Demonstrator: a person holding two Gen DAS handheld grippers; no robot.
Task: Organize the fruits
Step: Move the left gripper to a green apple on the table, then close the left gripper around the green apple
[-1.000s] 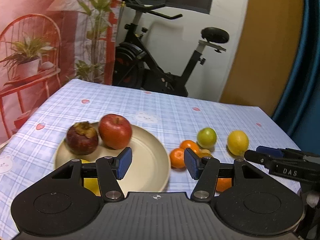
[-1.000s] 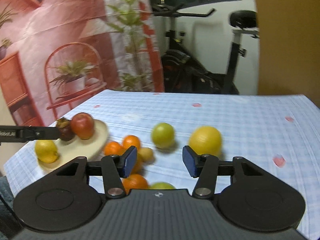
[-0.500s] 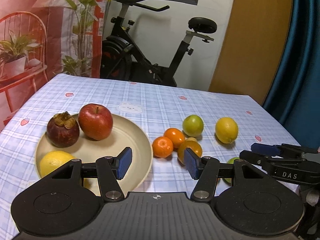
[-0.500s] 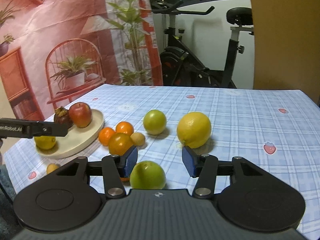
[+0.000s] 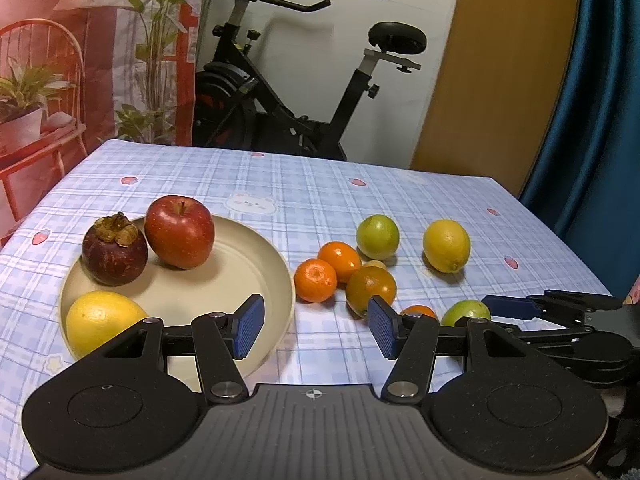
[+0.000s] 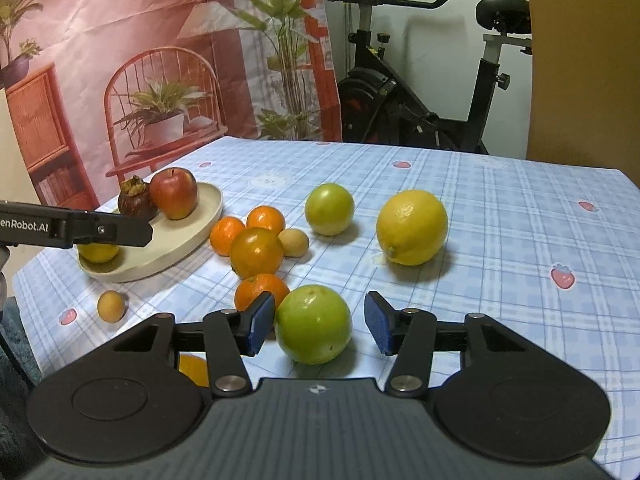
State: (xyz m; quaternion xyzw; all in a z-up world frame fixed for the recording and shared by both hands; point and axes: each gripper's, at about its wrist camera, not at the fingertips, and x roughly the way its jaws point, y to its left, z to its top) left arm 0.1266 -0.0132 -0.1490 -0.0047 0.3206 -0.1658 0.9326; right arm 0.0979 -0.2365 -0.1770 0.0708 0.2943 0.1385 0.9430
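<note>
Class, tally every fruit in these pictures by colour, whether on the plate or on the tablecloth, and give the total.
Red: 1 apple
Purple: 1 mangosteen
Yellow: 2 lemons
Green: 2 green fruits
Orange: 5 orange fruits, the last only partly in view
Tan: 2 small tan fruits
Total: 13

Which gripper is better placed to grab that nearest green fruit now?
Right. The right gripper is open with the green fruit already between its pads, untouched. The left gripper is open too, over the plate rim and bare cloth.
</note>
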